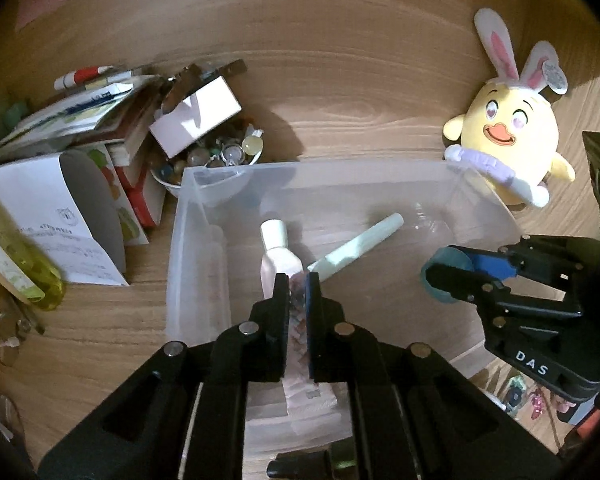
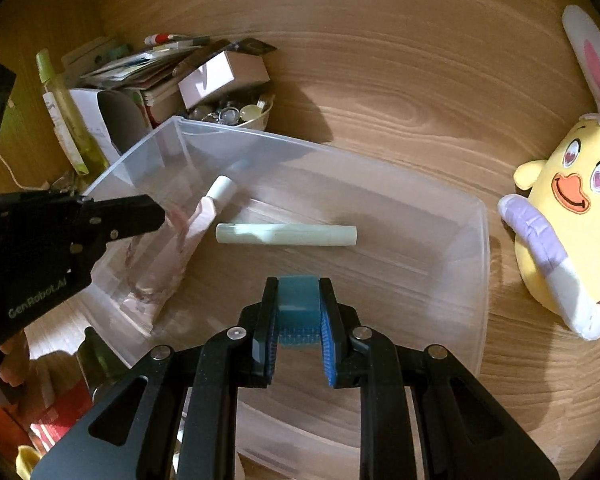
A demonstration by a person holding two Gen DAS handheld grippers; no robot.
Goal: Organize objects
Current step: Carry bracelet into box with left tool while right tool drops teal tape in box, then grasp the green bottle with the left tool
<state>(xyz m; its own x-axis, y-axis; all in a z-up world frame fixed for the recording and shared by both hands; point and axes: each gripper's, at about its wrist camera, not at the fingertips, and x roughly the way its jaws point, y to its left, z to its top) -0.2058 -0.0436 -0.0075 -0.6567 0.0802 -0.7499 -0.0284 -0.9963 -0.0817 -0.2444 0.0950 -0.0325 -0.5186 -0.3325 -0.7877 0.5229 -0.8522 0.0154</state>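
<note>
Left gripper (image 1: pixel 298 280) clamps pink tube (image 1: pixel 278 258) (base hidden) | right gripper (image 2: pixel 299 288) clamps teal block (image 2: pixel 298 300)

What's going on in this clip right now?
A person is sorting desk clutter into a clear plastic bin with two handheld grippers. The left gripper is shut on a pink squeeze tube, holding it over the bin. The right gripper is shut on a teal roll, also above the bin. A pale green tube already lies inside. A yellow plush chick and a pile of boxes and papers sit outside on the wooden desk.
</note>
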